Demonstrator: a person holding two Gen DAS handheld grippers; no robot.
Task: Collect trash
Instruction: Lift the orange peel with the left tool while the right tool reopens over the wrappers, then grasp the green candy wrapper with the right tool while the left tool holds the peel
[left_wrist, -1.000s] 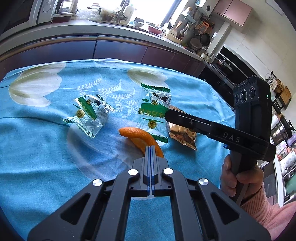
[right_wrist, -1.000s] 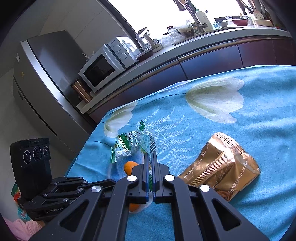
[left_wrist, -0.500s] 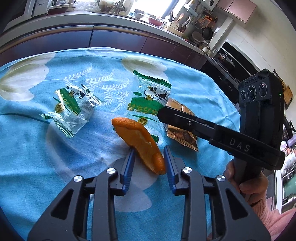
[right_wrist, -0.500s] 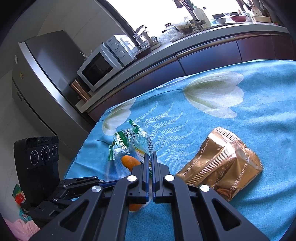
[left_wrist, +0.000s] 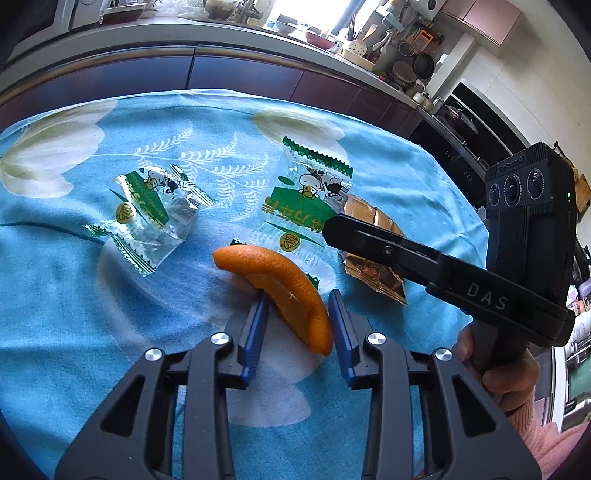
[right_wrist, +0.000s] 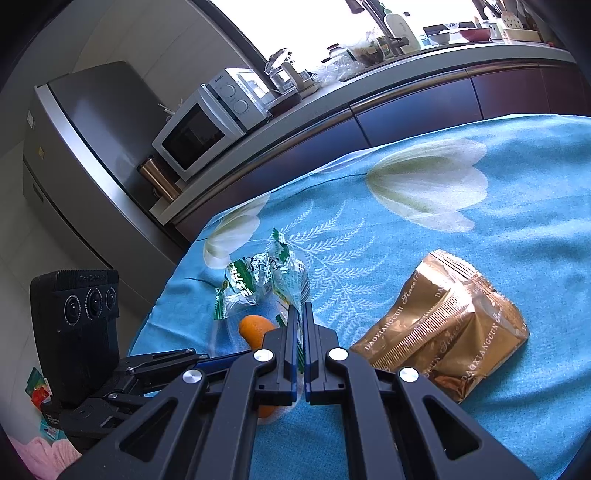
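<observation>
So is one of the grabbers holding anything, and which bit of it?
Nothing is gripped yet. The left hand-held gripper is open around the lower end of the orange peel; the right hand-held gripper is shut and empty.

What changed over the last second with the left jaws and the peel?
The left gripper opened from shut and moved forward, so its jaws now straddle the curved orange peel, not yet clamped. The right gripper stayed shut; the gold foil wrapper and the clear green-printed wrappers stayed put.
</observation>
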